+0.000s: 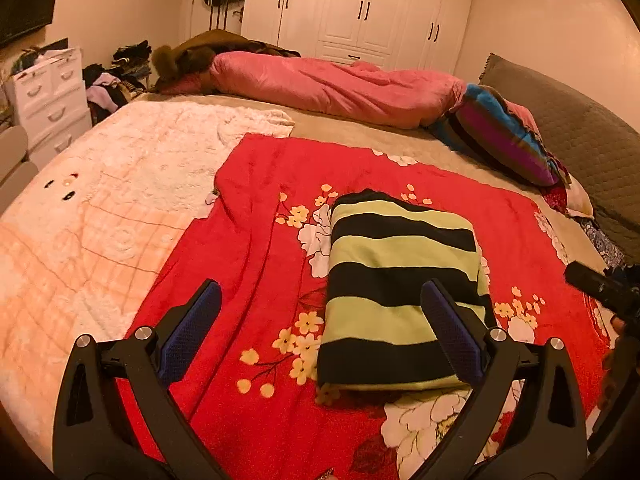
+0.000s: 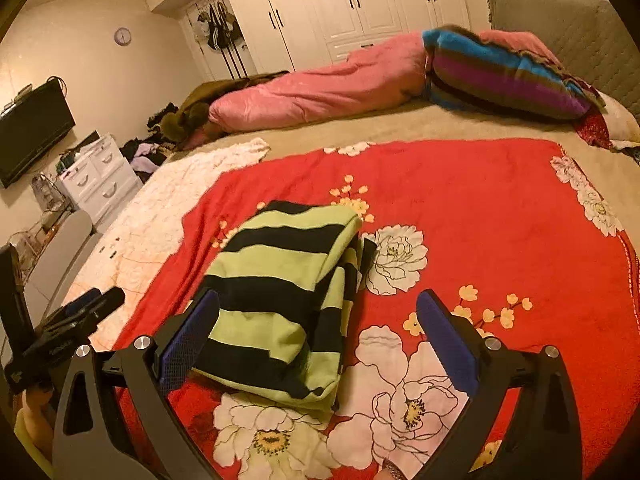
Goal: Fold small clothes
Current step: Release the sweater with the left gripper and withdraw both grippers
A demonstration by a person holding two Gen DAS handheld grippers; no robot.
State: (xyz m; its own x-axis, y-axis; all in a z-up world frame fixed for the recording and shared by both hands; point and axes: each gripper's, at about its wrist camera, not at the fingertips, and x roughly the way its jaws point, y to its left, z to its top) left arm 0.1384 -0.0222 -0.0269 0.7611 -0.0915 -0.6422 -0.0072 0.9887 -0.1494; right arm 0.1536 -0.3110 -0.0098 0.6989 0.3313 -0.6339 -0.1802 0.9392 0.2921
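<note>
A folded garment with green and black stripes (image 1: 396,292) lies on a red floral blanket (image 1: 256,264) spread over the bed. It also shows in the right wrist view (image 2: 288,300). My left gripper (image 1: 320,300) is open and empty, held above the blanket with its right finger over the garment's right edge. My right gripper (image 2: 318,308) is open and empty, its left finger over the garment's near left edge. The right gripper's tip (image 1: 600,288) shows at the right edge of the left wrist view, and the left gripper (image 2: 88,308) shows at the left of the right wrist view.
A white fluffy blanket (image 1: 120,208) lies left of the red one. A rolled pink quilt (image 1: 336,88) and a striped blue and purple pillow (image 1: 504,140) lie at the far side. A grey headboard (image 1: 580,136) is right. White drawers (image 1: 48,96) and wardrobes (image 1: 360,8) stand beyond.
</note>
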